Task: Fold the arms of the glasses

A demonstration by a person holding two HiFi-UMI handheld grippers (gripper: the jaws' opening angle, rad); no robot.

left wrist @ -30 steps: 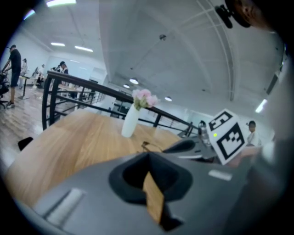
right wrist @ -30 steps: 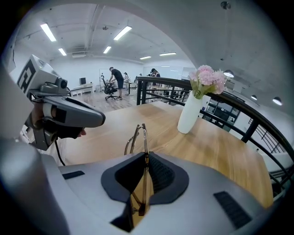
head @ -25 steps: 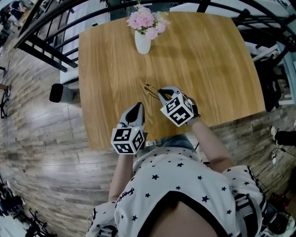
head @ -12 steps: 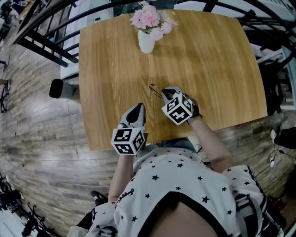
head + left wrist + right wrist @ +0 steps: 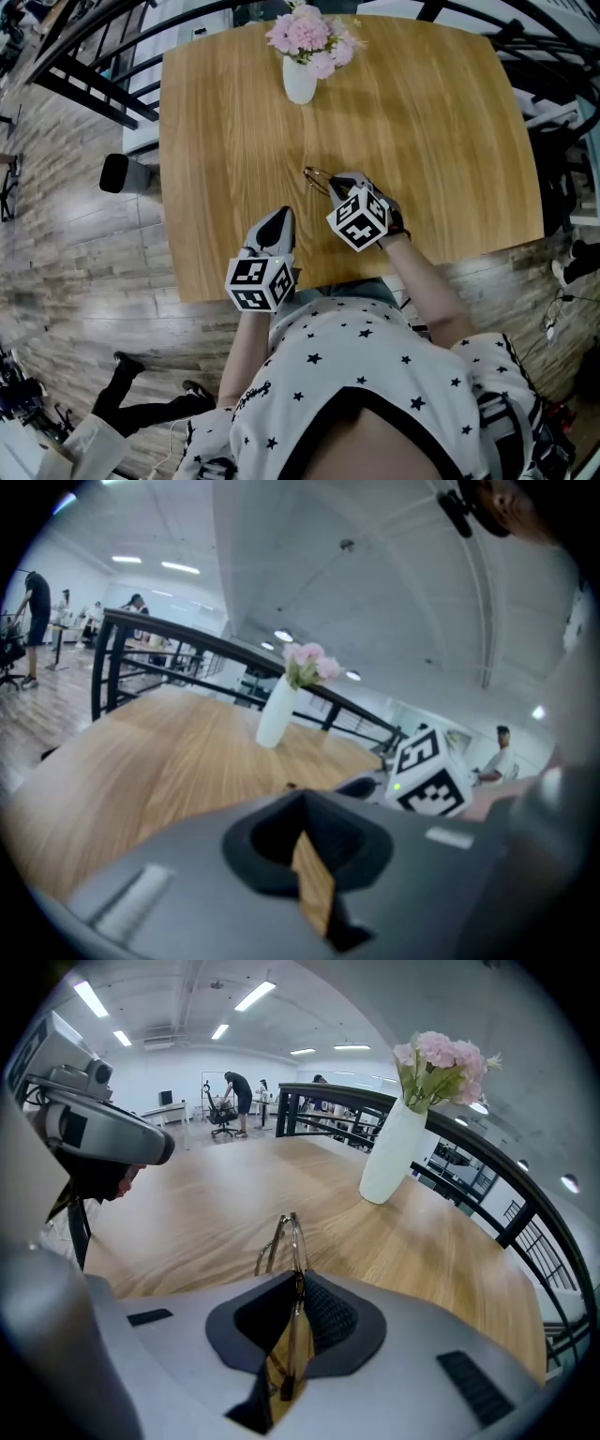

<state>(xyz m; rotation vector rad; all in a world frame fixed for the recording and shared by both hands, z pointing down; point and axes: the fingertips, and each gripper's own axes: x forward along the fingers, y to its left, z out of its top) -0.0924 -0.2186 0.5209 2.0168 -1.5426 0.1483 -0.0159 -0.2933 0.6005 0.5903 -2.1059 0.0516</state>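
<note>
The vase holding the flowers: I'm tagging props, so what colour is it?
The vase is plain white, clearest in the right gripper view.

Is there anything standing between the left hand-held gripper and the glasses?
Nothing visible does. Only bare table lies between the left hand-held gripper and the glasses, which the right hand-held gripper grips. The vase stands well beyond them.

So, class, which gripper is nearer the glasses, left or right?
Right. The right gripper is shut on the glasses, which stick out ahead of it. The left gripper, shut and empty, sits apart from them, back toward the table edge.
</note>
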